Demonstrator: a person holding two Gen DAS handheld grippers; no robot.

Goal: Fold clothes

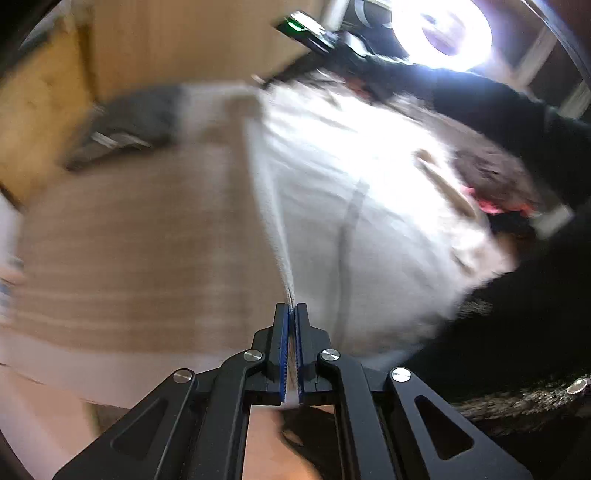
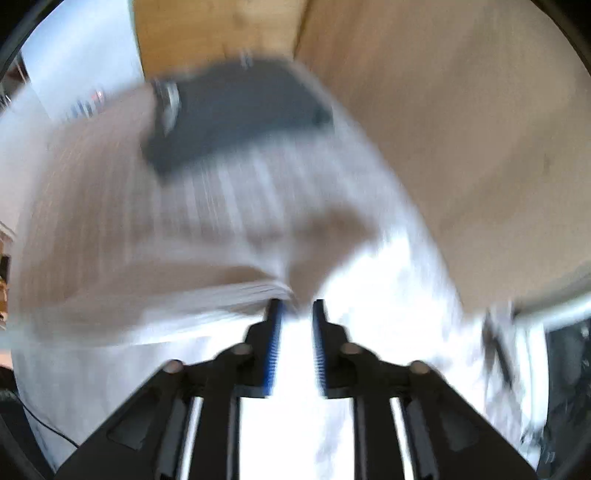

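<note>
Cloth fills most of what I see — a white garment (image 1: 343, 192) spread over a tan striped cover (image 1: 140, 251); my left gripper (image 1: 292, 314) is pinched tight on a thin edge of that white garment, and the edge runs away from the blue pads (image 1: 283, 347) like a taut line toward the far side. On the far left lies a folded grey garment (image 1: 136, 122); on the right a dark sleeve (image 1: 491, 107) reaches across, and a bright round lamp (image 1: 443, 29) glares at the far right.

From my right gripper (image 2: 297, 306) the picture is very blurry; its two fingers stand apart with a clear gap, and the white garment (image 2: 376, 295) lies bright under and between them — I cannot tell if they touch it. The grey garment (image 2: 236, 110) sits far ahead, and the striped cover (image 2: 92, 206) spreads to the left.
</note>
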